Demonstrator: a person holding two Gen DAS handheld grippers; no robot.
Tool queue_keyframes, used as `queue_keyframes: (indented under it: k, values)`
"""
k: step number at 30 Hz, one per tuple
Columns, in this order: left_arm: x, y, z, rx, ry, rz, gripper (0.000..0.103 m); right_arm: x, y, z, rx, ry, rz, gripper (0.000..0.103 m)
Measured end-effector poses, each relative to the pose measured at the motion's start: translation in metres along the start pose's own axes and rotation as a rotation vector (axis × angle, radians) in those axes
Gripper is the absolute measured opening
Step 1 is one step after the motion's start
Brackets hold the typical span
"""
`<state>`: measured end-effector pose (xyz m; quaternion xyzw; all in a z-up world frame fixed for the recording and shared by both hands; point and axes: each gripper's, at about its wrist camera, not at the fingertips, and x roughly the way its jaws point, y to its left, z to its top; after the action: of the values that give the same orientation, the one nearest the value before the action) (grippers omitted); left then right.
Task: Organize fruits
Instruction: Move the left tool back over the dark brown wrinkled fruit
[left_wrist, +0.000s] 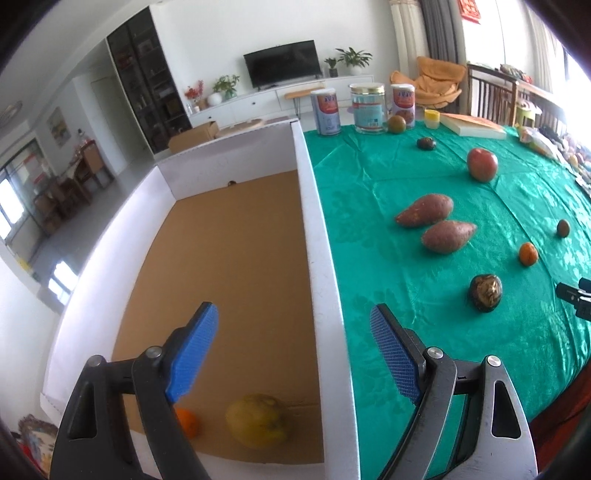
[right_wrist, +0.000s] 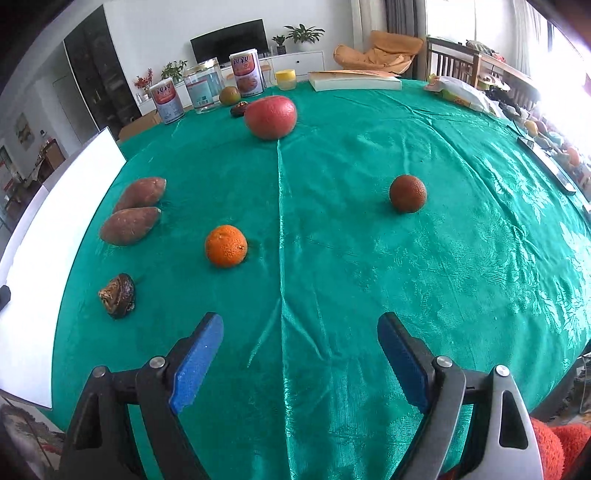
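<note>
The left gripper (left_wrist: 295, 354) is hanging wide open and empty over the white box's wall (left_wrist: 325, 280); inside the box, near, a yellow fruit (left_wrist: 258, 421) and a small orange (left_wrist: 188, 422) are lying. The right gripper (right_wrist: 301, 356) is likewise gaping empty above the green cloth (right_wrist: 369, 295), a tangerine (right_wrist: 226, 245) lying just beyond. The far cans' labels (right_wrist: 245, 72) are too blurred to read.

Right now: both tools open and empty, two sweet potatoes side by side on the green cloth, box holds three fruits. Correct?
Not quite. The box holds two fruits, not three: a yellow fruit and a small orange, per the left wrist view. Otherwise correct: left tool and right tool open and empty, two sweet potatoes side by side on the green cloth.
</note>
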<state>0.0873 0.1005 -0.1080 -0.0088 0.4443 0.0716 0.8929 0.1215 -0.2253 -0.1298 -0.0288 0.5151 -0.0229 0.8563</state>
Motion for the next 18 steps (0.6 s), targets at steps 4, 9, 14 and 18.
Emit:
queue_keyframes:
  k: [4, 9, 14, 18]
  values:
    - [-0.011, -0.003, 0.005, -0.044, -0.054, 0.025, 0.086, 0.008, -0.008, -0.001, 0.028, 0.015, -0.015, 0.086]
    - [-0.046, -0.032, 0.011, -0.064, -0.187, -0.046, 0.090, 0.008, -0.009, 0.000, 0.034, 0.009, -0.039, 0.086]
    - [-0.040, -0.085, 0.002, -0.015, -0.113, -0.199, 0.093, 0.010, -0.005, -0.001, 0.009, 0.010, -0.064, 0.086]
    - [-0.005, -0.115, -0.017, -0.023, 0.021, -0.269, 0.093, 0.010, -0.003, -0.002, -0.002, 0.012, -0.075, 0.088]
